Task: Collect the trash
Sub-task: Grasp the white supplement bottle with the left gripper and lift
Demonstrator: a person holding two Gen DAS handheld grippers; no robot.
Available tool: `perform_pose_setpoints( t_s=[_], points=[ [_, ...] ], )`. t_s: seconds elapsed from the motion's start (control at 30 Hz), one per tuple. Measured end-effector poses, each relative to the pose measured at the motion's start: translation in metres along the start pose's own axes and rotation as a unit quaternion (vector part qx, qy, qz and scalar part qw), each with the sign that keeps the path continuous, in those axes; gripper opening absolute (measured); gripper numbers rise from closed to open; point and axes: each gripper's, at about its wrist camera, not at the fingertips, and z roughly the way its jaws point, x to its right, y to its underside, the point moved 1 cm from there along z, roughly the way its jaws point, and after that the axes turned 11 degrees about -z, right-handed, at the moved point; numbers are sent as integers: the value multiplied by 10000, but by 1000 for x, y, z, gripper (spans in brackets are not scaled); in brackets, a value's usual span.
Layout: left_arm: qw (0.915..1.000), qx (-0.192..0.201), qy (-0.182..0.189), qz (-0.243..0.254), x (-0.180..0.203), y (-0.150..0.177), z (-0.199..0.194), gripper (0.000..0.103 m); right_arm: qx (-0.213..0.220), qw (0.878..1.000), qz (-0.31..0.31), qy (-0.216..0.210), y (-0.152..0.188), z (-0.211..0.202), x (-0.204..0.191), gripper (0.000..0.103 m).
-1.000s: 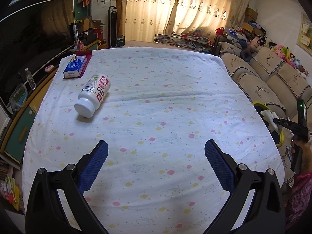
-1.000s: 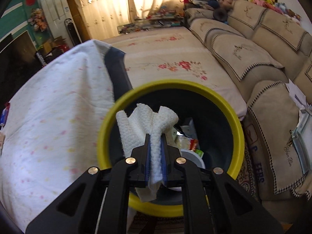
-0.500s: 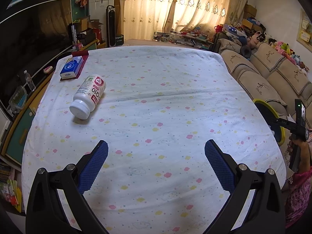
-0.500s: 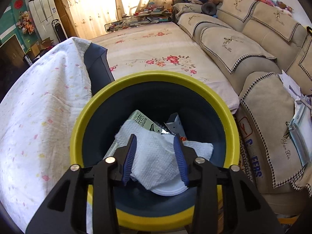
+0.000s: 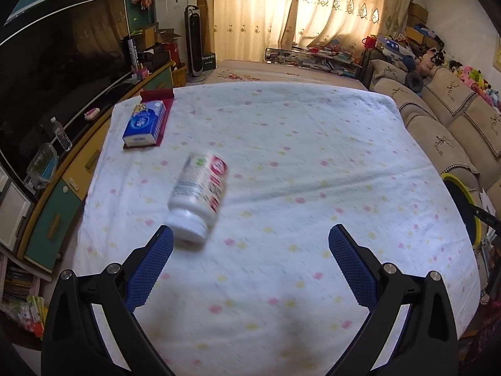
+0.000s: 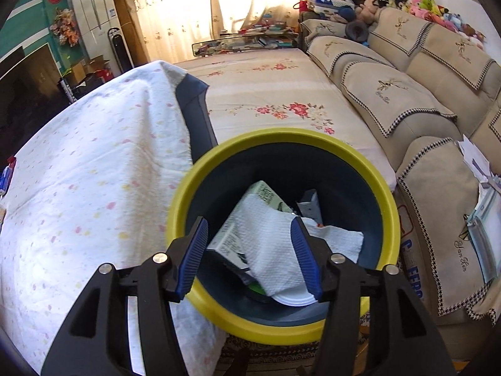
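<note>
Two hand-held grippers work over a counter (image 5: 313, 163) draped in a white cloth with pastel spots. The left hand-held gripper (image 5: 250, 247) hangs above the cloth with its blue pads spread wide and nothing between them; a white bottle (image 5: 198, 199) with a red and green label lies on its side just ahead of the left pad, its cap end toward the camera (the bottle is blurred, so the print cannot be read). Farther back, near the counter's left corner, a blue tissue pack (image 5: 144, 122) rests on a dark red tray (image 5: 164, 122). The right hand-held gripper (image 6: 253, 253) hovers over a dark bin with a yellow rim (image 6: 281, 134) that stands beside the counter's edge, and its jaws are opening, the pads clear of everything. Below them, inside the bin, a white paper towel (image 6: 272, 244) lies loose on top of a printed carton (image 6: 266, 192) and other scraps. A beige sofa (image 6: 407, 94) runs along the right side.
</note>
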Motion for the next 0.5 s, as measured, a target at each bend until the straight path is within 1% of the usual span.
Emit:
perform_pose_setpoints(
  t_s=[0.07, 0.23, 0.33, 0.4, 0.5],
  points=[
    [9999, -85, -28, -58, -9, -12, 11, 98, -3, 10000, -37, -4, -1, -1, -4, 53],
    [9984, -487, 85, -270, -30, -34, 50, 98, -53, 9999, -140, 6, -5, 0, -13, 53],
    [9981, -587, -36, -194, -34, -40, 66, 98, -97, 9998, -172, 19, -7, 2, -15, 53],
    [9978, -640, -73, -177, -38, -43, 74, 96, -114, 9998, -175, 20, -7, 3, -17, 53],
    [9971, -740, -126, -104, -42, -47, 85, 90, -145, 9997, -211, 3, -8, 6, -21, 53]
  ],
)
